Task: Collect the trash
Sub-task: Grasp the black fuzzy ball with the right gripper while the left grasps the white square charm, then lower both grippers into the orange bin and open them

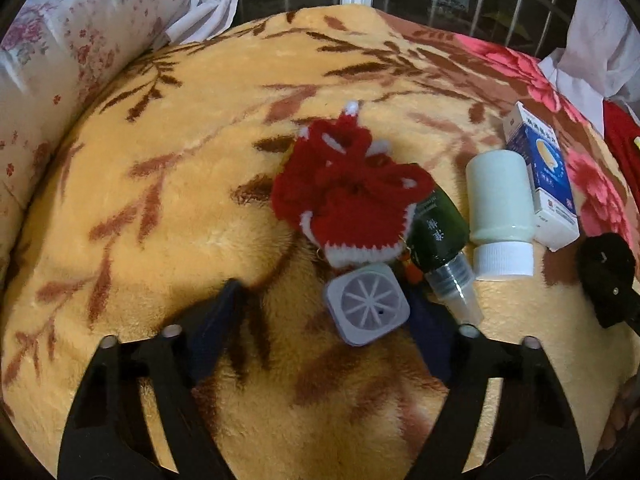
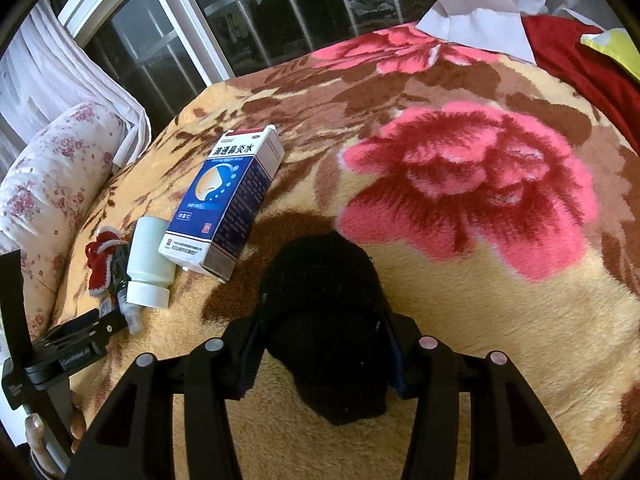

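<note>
The right gripper (image 2: 324, 344) has its jaws closed in on a black cloth bundle (image 2: 326, 300), one finger pressing each side; the bundle bulges forward past the fingertips and sags below them onto the blanket (image 2: 500, 320). It looks held, though I cannot tell how firmly. Ahead and to the left of those jaws lies a blue and white box (image 2: 226, 200) flat on the blanket, and just beyond its near corner a pale bottle with a white cap (image 2: 148, 260), lying on its side.

The left gripper (image 1: 328, 320) is wide open and holds nothing. A small square white piece with a spoked face (image 1: 367, 305) sits between the fingertips, closer to the right finger and touching neither as far as I can see. Just past it lies a red and white knitted piece (image 1: 344, 188), with a dark green bottle (image 1: 440, 236) partly tucked under its right edge. Further right are the pale bottle and the box, touching or nearly so.

The step in hand seems to be gathering: one item gripped on the right, the left lined up over the square piece. The next move likely calls for lowering the left jaws a little and closing them squarely on it without snagging the knitted piece. No bin or bag is in view.
</note>
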### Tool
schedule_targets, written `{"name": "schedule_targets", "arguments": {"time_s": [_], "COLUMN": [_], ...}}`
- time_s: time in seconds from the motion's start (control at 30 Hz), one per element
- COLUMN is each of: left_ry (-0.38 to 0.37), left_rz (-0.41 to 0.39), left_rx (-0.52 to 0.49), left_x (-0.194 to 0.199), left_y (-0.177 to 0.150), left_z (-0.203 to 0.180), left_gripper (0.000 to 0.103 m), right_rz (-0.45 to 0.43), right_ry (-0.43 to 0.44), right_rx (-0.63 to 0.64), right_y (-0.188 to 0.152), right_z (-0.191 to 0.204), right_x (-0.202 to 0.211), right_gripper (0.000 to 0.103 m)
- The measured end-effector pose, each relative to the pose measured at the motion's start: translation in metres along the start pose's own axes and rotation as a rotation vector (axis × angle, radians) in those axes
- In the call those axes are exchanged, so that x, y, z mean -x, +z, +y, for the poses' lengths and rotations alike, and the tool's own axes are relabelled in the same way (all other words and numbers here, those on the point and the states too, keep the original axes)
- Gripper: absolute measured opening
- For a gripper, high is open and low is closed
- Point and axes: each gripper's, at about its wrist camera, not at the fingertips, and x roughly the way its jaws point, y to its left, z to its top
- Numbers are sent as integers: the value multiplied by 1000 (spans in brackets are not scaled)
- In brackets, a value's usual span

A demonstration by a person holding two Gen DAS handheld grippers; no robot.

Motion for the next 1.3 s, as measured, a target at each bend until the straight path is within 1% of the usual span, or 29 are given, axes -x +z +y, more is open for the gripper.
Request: {"name": "schedule_targets", "arguments": {"time_s": [0.03, 0.07, 0.1, 0.13, 0.23, 0.33, 0.47, 0.6, 0.73, 0.8, 0.87, 0.97, 1.03, 1.1, 1.2, 1.3], "left_ry": [2, 7, 4, -4, -46, -61, -79, -103, -138, -146, -152, -165, -165, -169, -191, -214], "left_rz": [-5, -10, -11, -13, -9, -22, -58, -113, -144, -149, -154, -166, -178, -188, -202, -201], "left_rx": [3, 6, 8, 13, 2, -40, -76, -94, -79, -70, -63, -52, -55, -70, -115, -152], "left_x": [1, 3, 4, 7, 14, 26, 42, 62, 80, 88, 95, 107, 118, 129, 150, 164], "left_y": [0, -1, -2, -4, -11, -23, -41, -60, -79, -90, -97, -109, -119, -130, -156, -181], "left_z": [1, 3, 5, 8, 15, 18, 24, 34, 45, 49, 53, 59, 60, 58, 53, 49], "left_gripper": [57, 46, 41, 38, 37, 37, 37, 37, 37, 37, 37, 37, 37, 37, 37, 37], "right_rz": [0, 0, 0, 0, 0, 0, 0, -6, -46, -83, -98, -117, -117, -130, -158, -158], "right_ry": [-1, -1, 0, -1, 1, 2, 3, -2, -42, -46, -41, 1, 20, 34, 75, 112], "right_rx": [1, 1, 0, 1, -1, -3, -4, -2, 0, 4, -8, -28, -14, 11, 66, 123], "right_y": [0, 0, 0, 0, 0, 0, -1, 0, -1, -4, -8, -25, -42, -60, -96, -133], "right_z": [0, 0, 0, 0, -1, -1, 0, -1, 1, 4, 6, 13, 25, 38, 62, 84], "right_x": [0, 0, 0, 0, 0, 0, -1, 0, 10, 23, 36, 60, 78, 98, 138, 168], "right_gripper": [50, 50, 50, 50, 50, 50, 49, 49, 49, 49, 49, 49, 49, 49, 49, 49]}}
